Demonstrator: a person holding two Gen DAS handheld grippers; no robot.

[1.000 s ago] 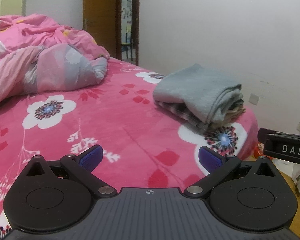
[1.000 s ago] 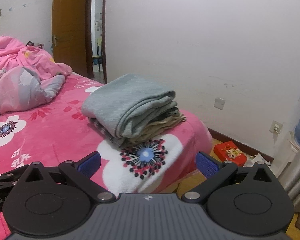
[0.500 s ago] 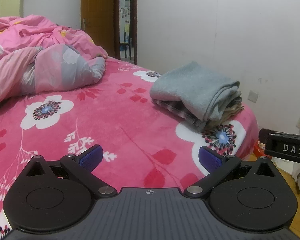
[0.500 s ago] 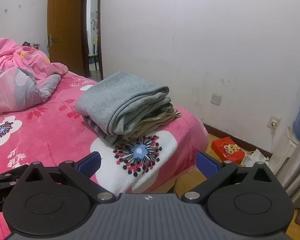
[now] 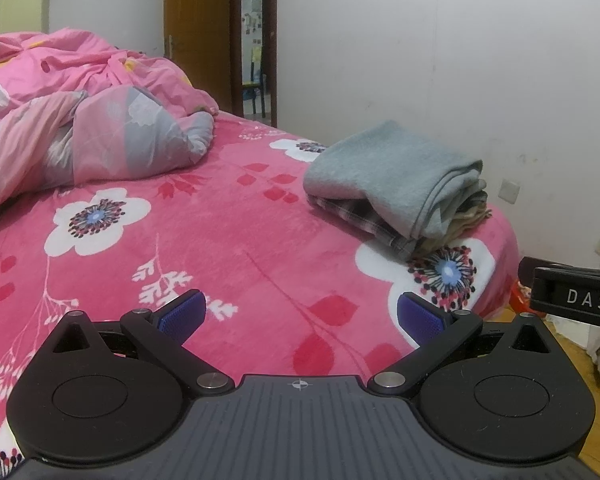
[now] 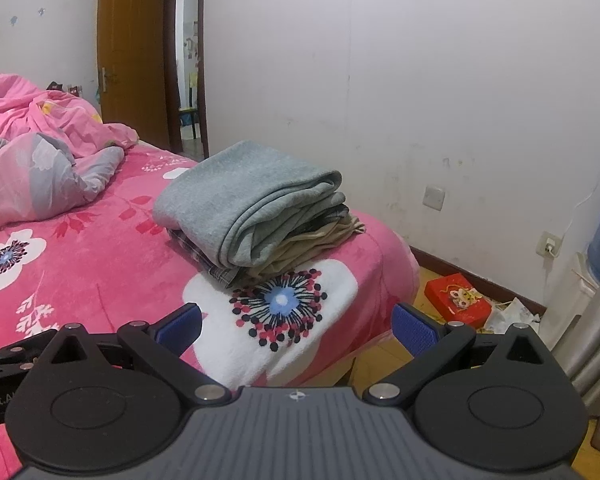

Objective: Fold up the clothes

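**Left wrist and right wrist: both grippers empty, folded pile on the bed corner**

Left wrist view: the left gripper (image 5: 299,316) is released, its blue fingers (image 5: 182,314) spread wide with nothing between them, and it hovers above the pink flowered blanket (image 5: 220,240). The pile of folded clothes (image 5: 396,184) lies ahead and to the right of this gripper, near the corner of the bed. A grey garment (image 5: 384,164) is on top, a checked one under it. Far left of the pile is a crumpled pink quilt (image 5: 80,120). Part of the right gripper shows at the right edge.

Right wrist view: the right gripper (image 6: 296,324) is also released and holds nothing. The pile (image 6: 252,208) is straight ahead of it, well apart, just behind the big white flower (image 6: 280,300). Right of the pile, on the floor, lies a red box (image 6: 458,300).

The clothes look soft, light and limp, so I judge they will sag and slide if lifted by one point. It is better to pinch the thick folded edge facing the grippers, one gripper at each end.
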